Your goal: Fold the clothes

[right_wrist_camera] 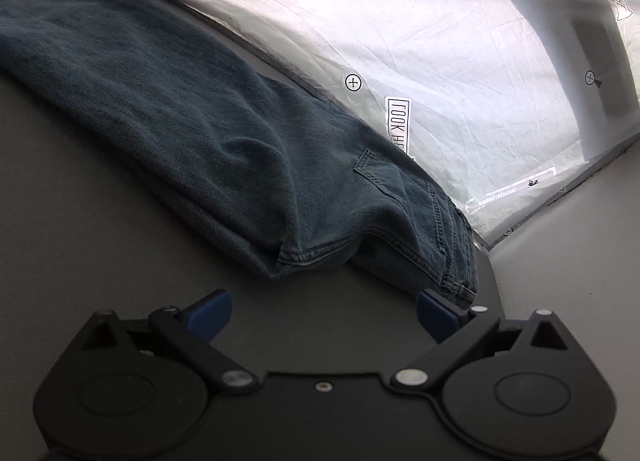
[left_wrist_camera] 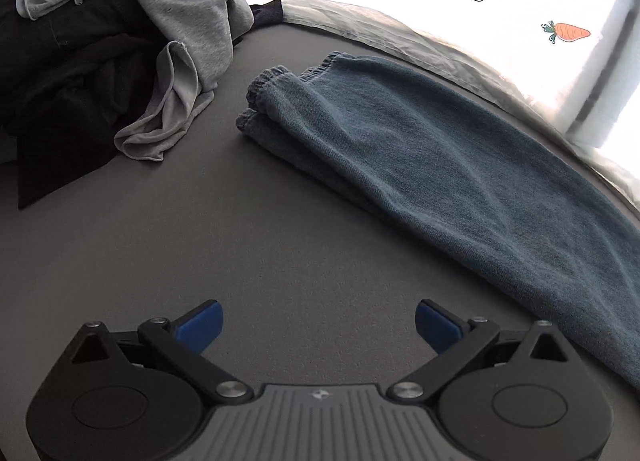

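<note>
Two grippers hang over the grey worktop (left_wrist_camera: 280,261), and both stand spread wide with nothing between their blue pads. The left gripper (left_wrist_camera: 319,319) is above bare surface, apart from any cloth. Out beyond it and to its right lie the blue jeans (left_wrist_camera: 420,165), folded lengthwise with one leg on the other; their elastic cuffs (left_wrist_camera: 276,81) point toward the worktop's far edge, and the legs run back along the right side. Further out, at the far left corner, sits a heap of unfolded clothes: a light grey garment (left_wrist_camera: 180,21) draped over black ones (left_wrist_camera: 60,93) (how many pieces, I cannot tell).

The right gripper (right_wrist_camera: 324,313) is close to the waist end of the same jeans (right_wrist_camera: 168,101); its right pad (right_wrist_camera: 436,313) sits just beside the waistband (right_wrist_camera: 460,281) near the worktop's right edge, though whether it touches is unclear. A back pocket (right_wrist_camera: 400,189) faces up. Past the jeans, along the far edge, lies a crinkled white printed sheet (right_wrist_camera: 440,61) with small crosshair marks and lettering.
</note>
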